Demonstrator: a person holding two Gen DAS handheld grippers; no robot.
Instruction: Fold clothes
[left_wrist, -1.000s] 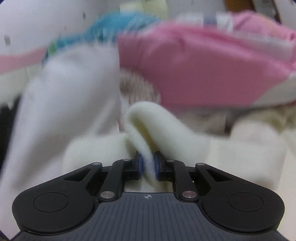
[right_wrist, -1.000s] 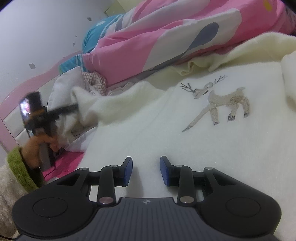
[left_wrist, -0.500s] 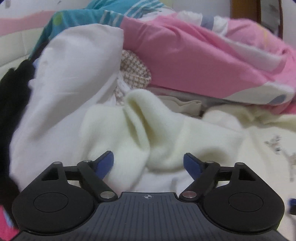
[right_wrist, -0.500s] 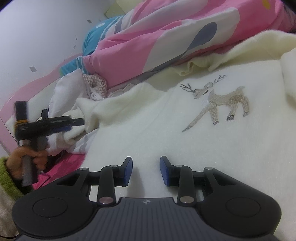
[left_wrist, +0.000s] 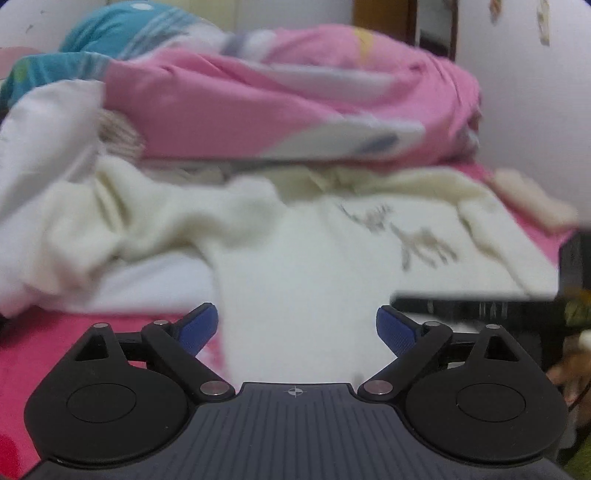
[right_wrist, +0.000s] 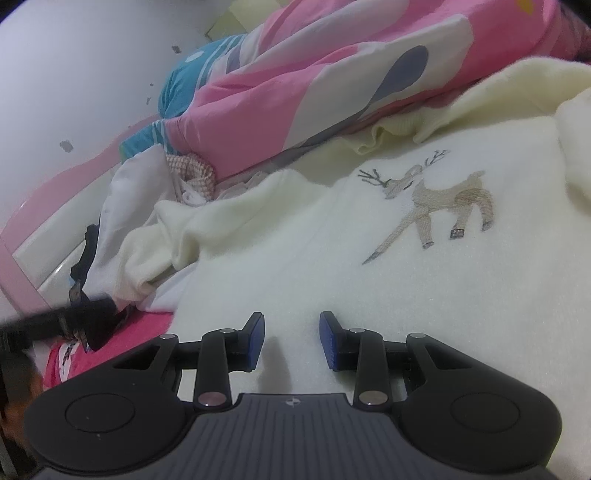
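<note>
A cream sweater (right_wrist: 369, 258) with a deer design lies spread on the bed. Left gripper (left_wrist: 297, 328) and right gripper (right_wrist: 291, 341) both have fingers apart, holding nothing.

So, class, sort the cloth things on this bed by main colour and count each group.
Cream: 1, the sweater with the deer
Pink: 1, the quilt
White: 1, the garment at the left
Checked: 1, the small cloth
Total: 4
</note>
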